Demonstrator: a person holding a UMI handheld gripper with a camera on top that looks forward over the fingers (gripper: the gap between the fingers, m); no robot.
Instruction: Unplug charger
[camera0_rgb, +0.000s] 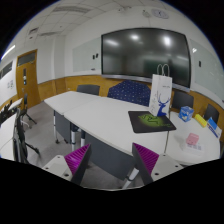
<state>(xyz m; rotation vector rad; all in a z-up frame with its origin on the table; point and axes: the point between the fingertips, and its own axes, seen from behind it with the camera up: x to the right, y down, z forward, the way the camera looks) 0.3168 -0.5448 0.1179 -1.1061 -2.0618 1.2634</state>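
Big dark screen is hanging on the far wall, w/ a long white table running from near left to far right below it. The claw is hovering at the table's near edge, pointing fwd across the top. Its fingers are standing wide apart, magenta pads facing each other, and nothing is sitting btwn them. A blue sofa is showing beyond the table, under the screen. A white paper bag w/ a blue deer print is standing upright on the far right part of the table. Just in front of it a black mat is lying flat, carrying a small green item. Further right, some blue and yellow bits are crowding the table end, too small to name. The charger isn't making itself known. No plug, brick or cable is reading clearly, so its long axis can't be told. Best guess is that it's sitting in that right-end clutter. That'd put it ahead and to the right of the claw, well apart, so the next move is prob. calling for a swing right and a reach fwd before any closing.
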